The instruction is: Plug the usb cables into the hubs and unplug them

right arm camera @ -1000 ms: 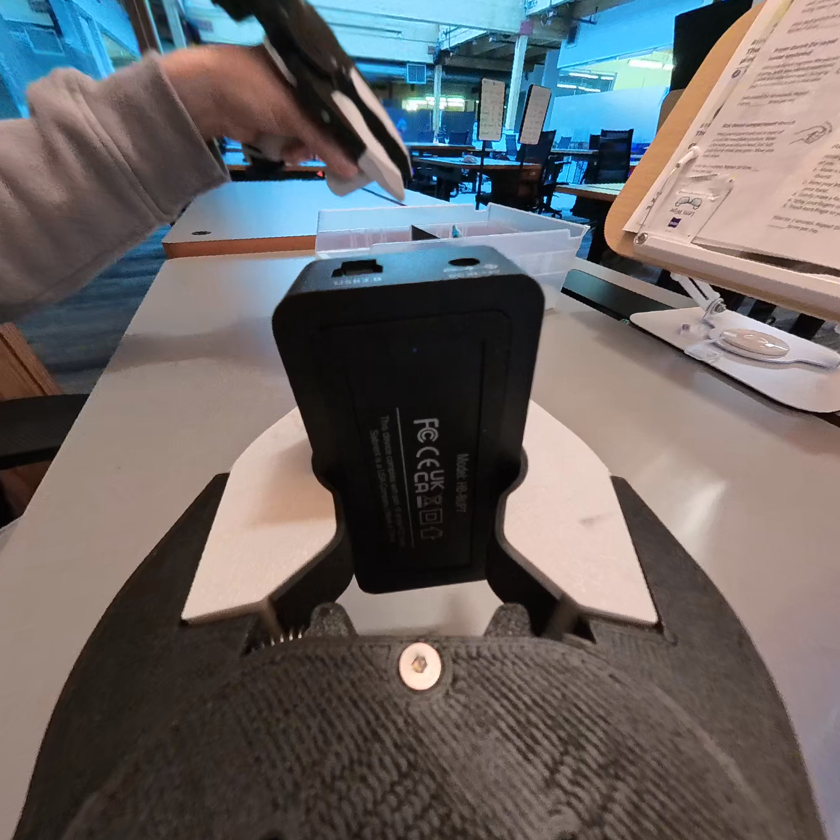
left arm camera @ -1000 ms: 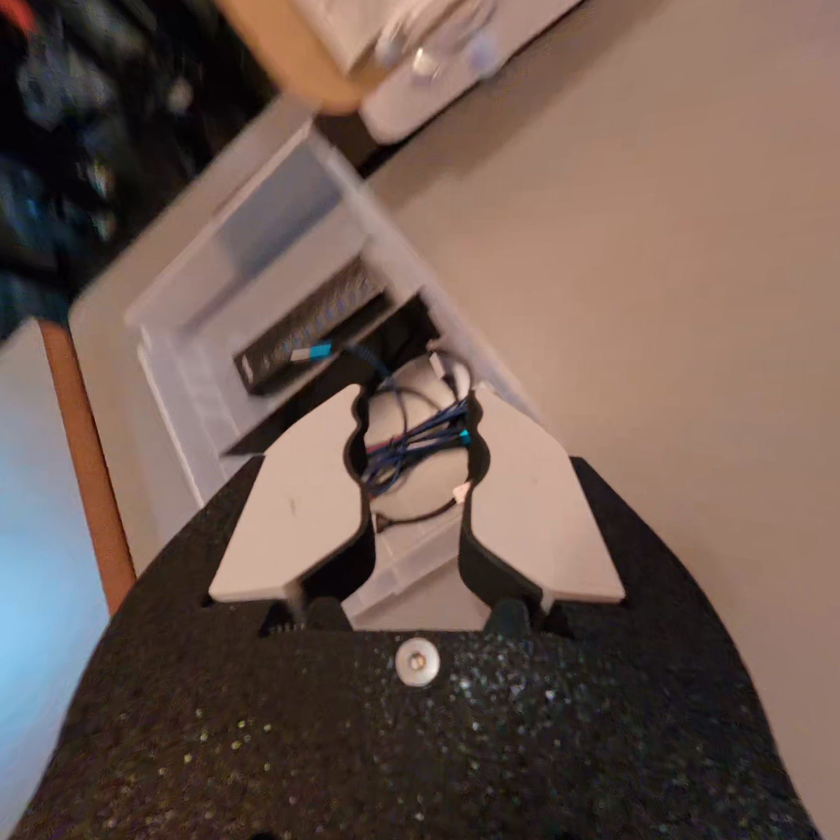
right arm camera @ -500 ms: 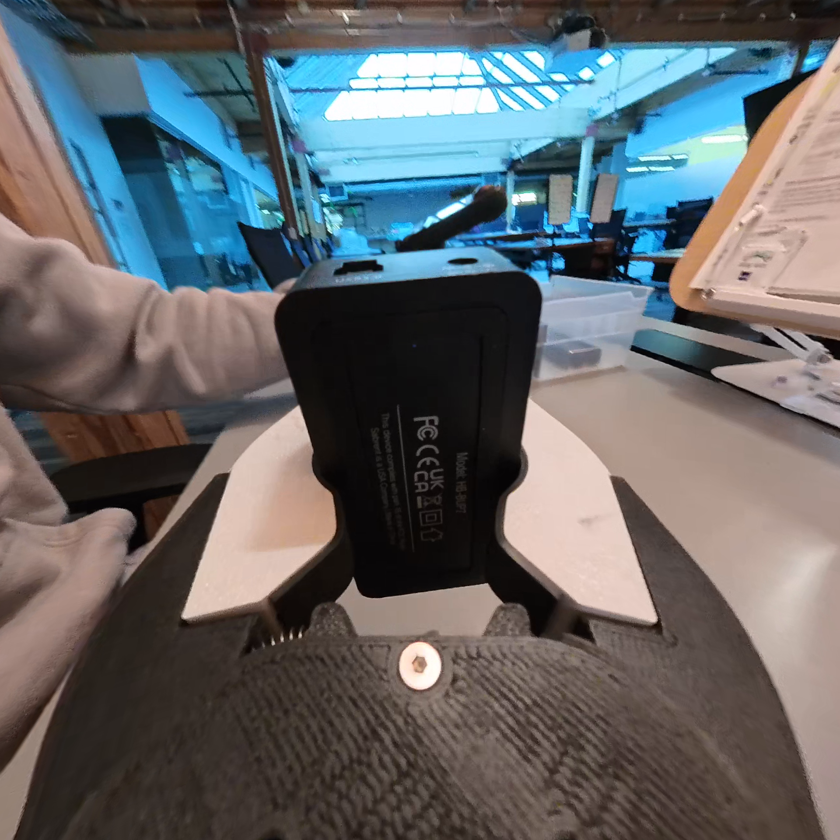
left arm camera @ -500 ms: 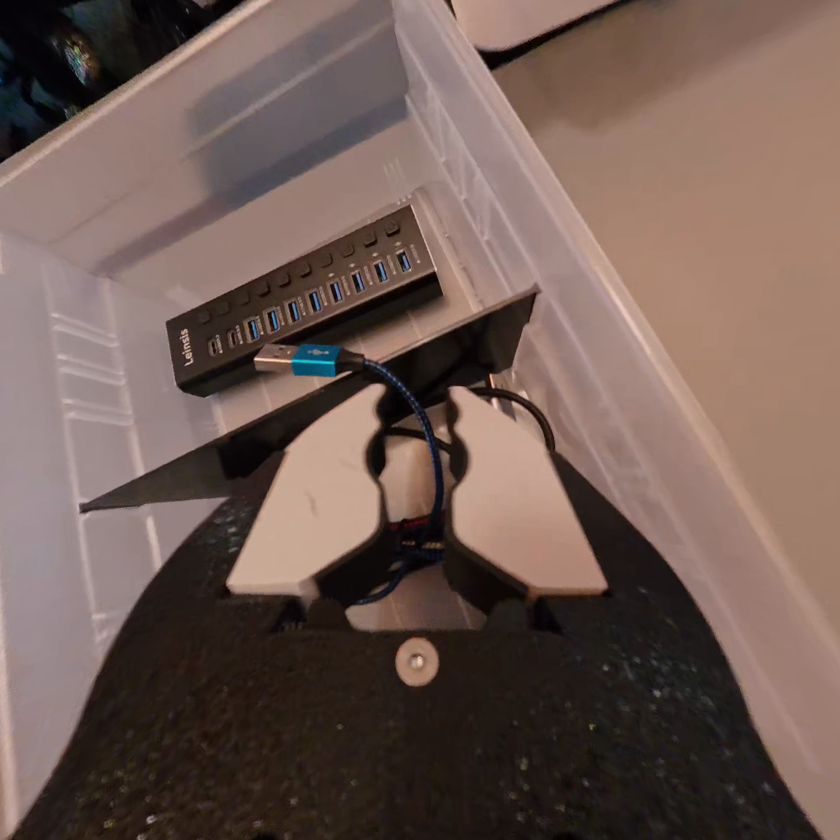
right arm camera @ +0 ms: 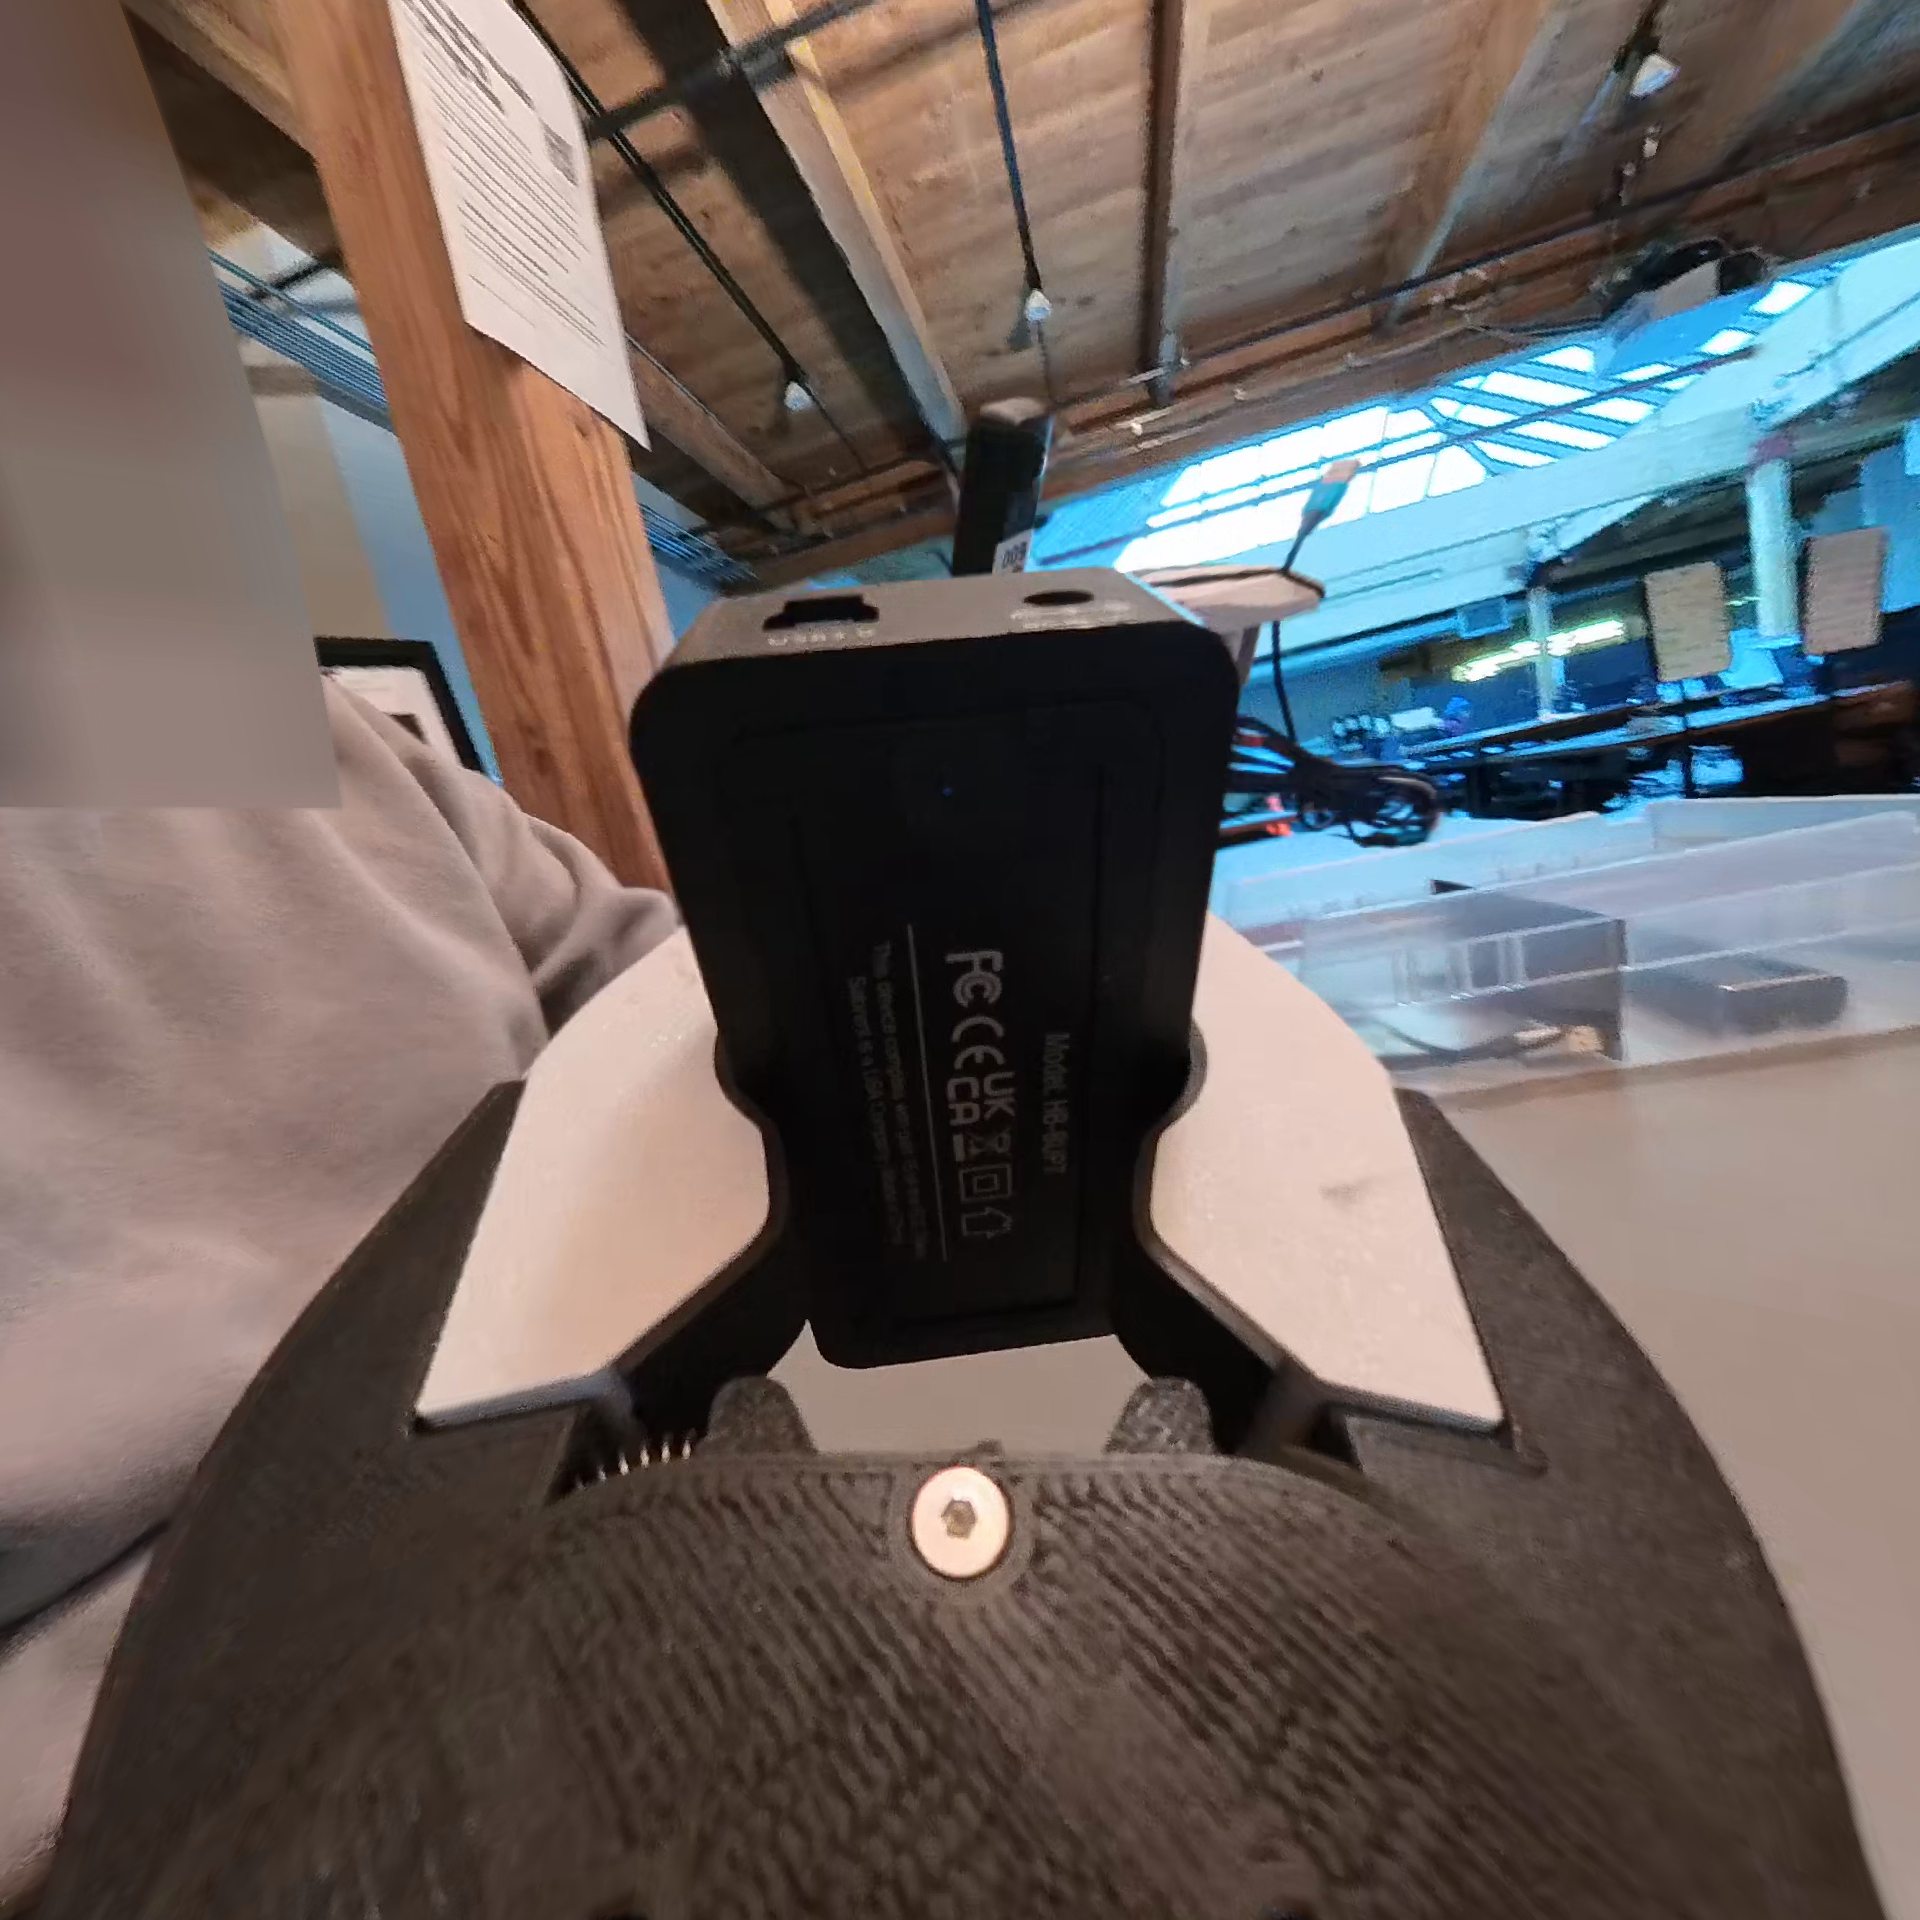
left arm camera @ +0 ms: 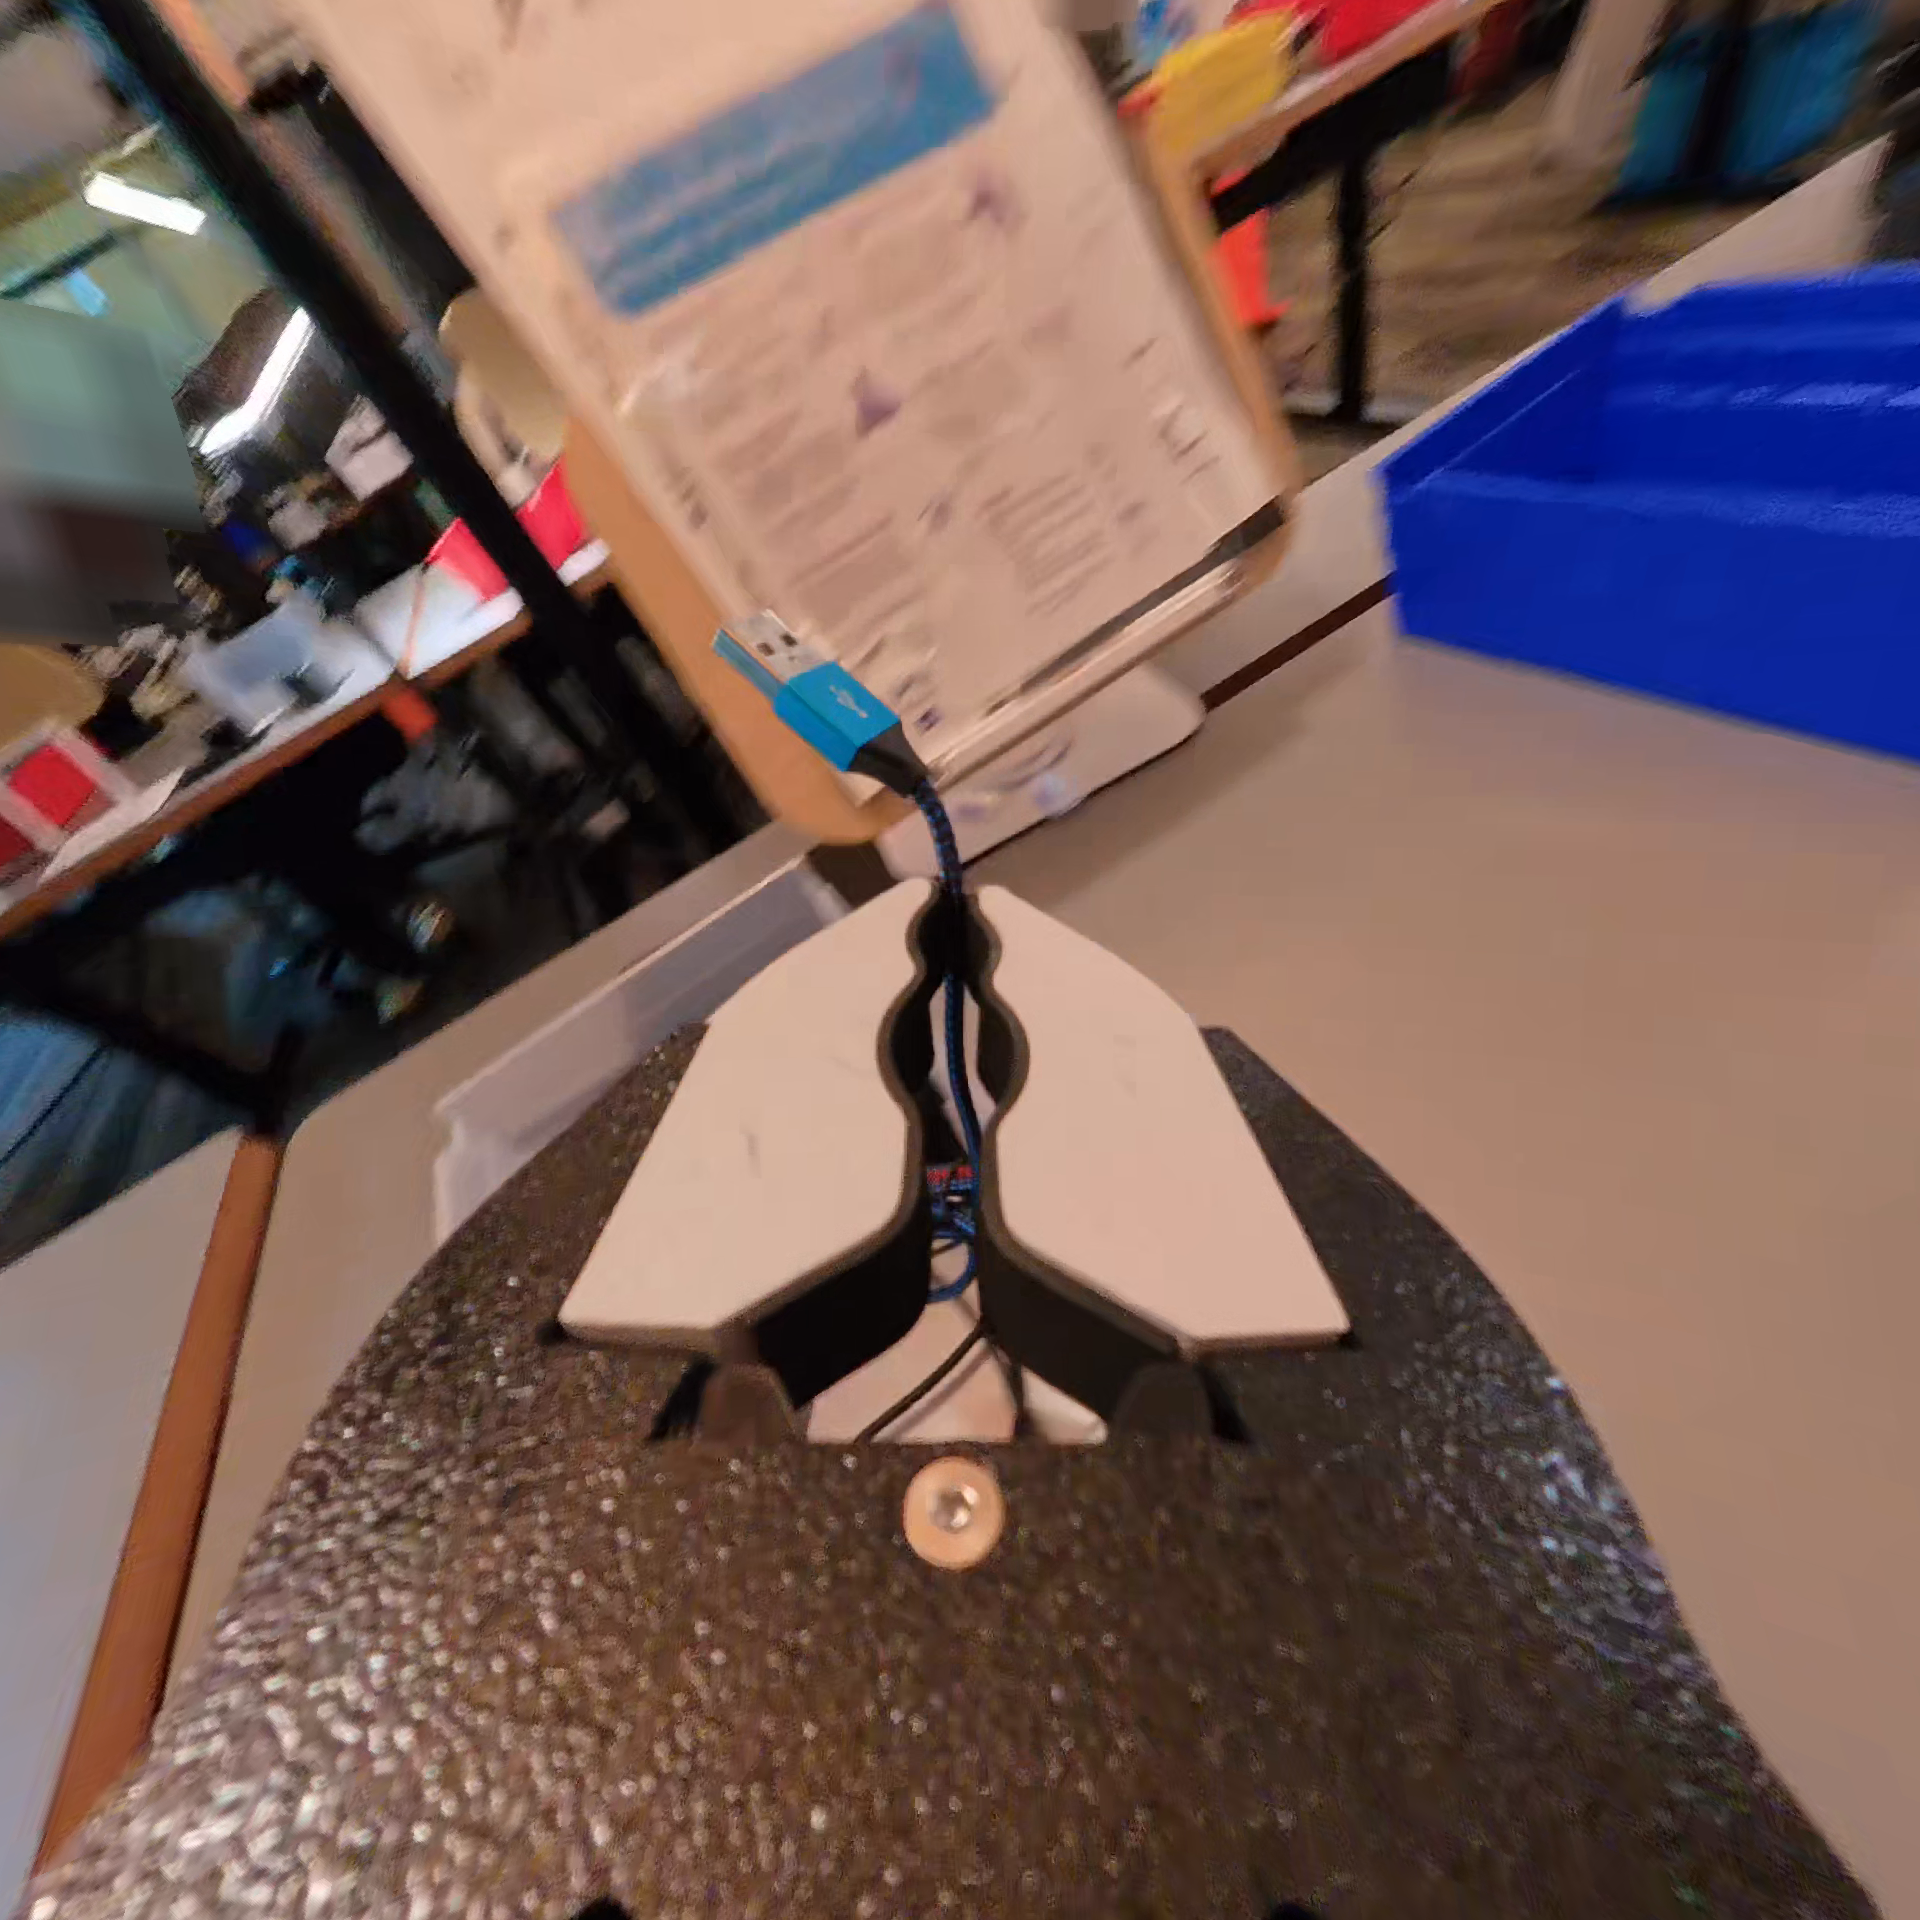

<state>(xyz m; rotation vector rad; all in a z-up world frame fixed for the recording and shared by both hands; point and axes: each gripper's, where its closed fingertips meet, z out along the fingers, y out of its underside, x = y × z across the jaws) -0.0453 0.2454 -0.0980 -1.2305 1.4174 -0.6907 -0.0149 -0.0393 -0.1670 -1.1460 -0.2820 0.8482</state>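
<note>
Cable [left arm camera: 940, 831] in left gripper [left arm camera: 951, 904], hub [right arm camera: 935, 935] in right gripper [right arm camera: 956, 1049] (both aloft).

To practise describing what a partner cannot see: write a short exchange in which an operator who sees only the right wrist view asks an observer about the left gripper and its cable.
Operator: My right gripper is clamped on a black hub. What is the left gripper holding?
Observer: It is shut on a blue braided cable, which is pinched right at the fingertips.
Operator: Where is the plug?
Observer: The plug has a blue shell. It stands free above the fingertips with its metal end tilted up and to the left, and it is plugged into nothing.
</note>
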